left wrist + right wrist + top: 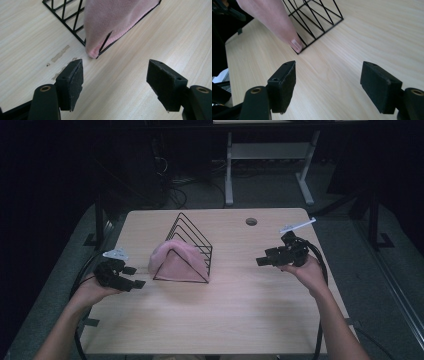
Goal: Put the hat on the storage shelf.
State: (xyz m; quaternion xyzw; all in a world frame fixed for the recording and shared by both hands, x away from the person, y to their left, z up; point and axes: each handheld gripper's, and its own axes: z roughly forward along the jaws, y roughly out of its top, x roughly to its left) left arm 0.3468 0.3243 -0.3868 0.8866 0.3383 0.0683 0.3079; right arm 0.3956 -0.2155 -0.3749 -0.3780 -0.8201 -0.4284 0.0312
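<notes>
Both claws are released, with nothing between their pads. The left claw (131,276) hovers just left of the pink cloth (175,261), aimed at its near corner. The right claw (264,259) waits well apart on the right. The cloth drapes over the black wire rack (196,240) (probably hung there deliberately) mid-tabletop (240,315), its hem touching the wood.

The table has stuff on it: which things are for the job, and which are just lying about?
For the job:
- pink cloth, draped over the rack
- black wire rack
- left tongs, open, empty
- right tongs, open, empty

Just there:
- round hole in the table
- white desk legs behind
- cables on the floor
</notes>
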